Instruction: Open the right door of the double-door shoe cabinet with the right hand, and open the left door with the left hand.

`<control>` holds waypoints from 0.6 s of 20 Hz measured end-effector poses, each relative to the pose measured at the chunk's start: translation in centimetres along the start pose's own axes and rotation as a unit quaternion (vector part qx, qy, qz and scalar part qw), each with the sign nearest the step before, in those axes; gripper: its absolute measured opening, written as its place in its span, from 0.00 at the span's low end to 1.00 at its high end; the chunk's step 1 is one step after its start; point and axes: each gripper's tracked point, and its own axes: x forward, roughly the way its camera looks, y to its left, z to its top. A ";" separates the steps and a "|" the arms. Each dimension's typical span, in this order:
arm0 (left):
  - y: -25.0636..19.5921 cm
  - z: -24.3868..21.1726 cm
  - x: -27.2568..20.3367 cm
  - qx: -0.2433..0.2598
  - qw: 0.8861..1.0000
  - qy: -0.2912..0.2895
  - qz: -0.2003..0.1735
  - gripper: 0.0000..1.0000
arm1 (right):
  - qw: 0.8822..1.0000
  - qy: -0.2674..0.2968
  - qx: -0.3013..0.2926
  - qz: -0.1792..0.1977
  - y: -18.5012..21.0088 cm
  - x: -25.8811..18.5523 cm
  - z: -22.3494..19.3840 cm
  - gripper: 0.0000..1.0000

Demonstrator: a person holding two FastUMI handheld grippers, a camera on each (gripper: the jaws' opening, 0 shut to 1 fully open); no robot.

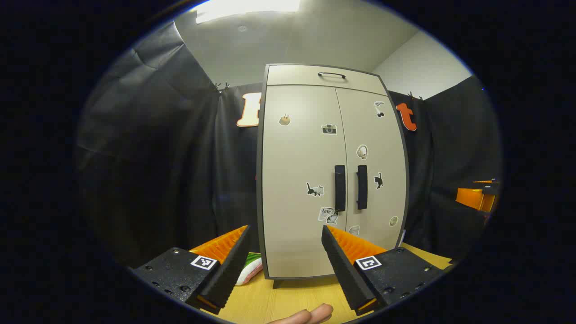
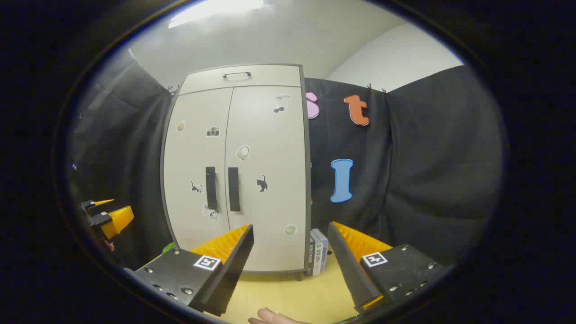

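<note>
Right gripper view: shoe cabinet (image 2: 252, 180), both doors closed; right gripper (image 2: 290, 234) spread wide, empty, well short. Best approach: straddle right handle (image 2: 233, 189) squarely, then pull.

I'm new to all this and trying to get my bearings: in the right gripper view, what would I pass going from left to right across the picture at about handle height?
The other gripper at the far left → left door → left handle → right handle → right door → booth wall.
</note>
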 end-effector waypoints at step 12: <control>-1.0 -0.8 1.0 0.003 1.000 0.000 -0.019 0.96 | 0.999 0.021 0.001 0.046 3.5 1.5 -1.8 0.94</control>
